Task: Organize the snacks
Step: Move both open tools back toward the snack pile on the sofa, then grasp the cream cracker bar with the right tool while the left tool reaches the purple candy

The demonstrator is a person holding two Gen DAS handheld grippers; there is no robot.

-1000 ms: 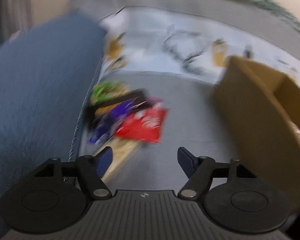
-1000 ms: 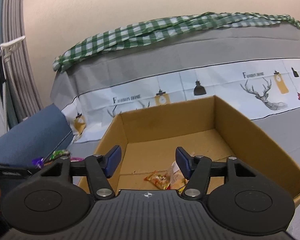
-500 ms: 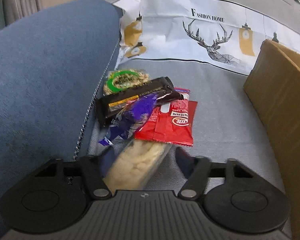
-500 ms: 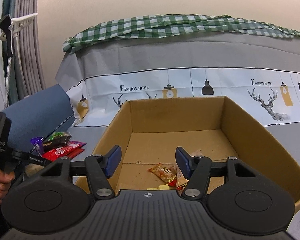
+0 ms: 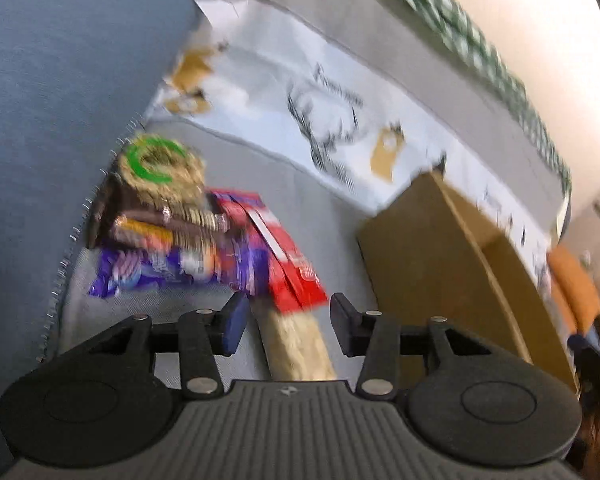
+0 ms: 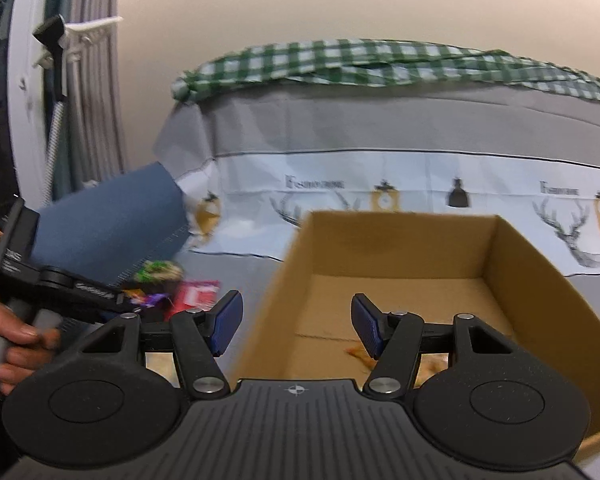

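Left gripper (image 5: 286, 322) — jaws just closing, gaps either side of beige packet (image 5: 296, 344). Right gripper (image 6: 296, 326) — half-open, empty; box (image 6: 540, 280) at 1 o'clock.

Grey sofa seat (image 5: 308, 216) carries a snack pile (image 5: 204, 240) beside a cardboard box (image 6: 420, 280).

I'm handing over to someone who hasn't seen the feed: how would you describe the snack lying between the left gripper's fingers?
Start at the blue cushion; a pile of wrappers lies against it on the grey cover. At the pile's near end, the long pale packet runs between the fingers of the left gripper. It alone is beige and see-through; the neighbours are red, purple and brown.
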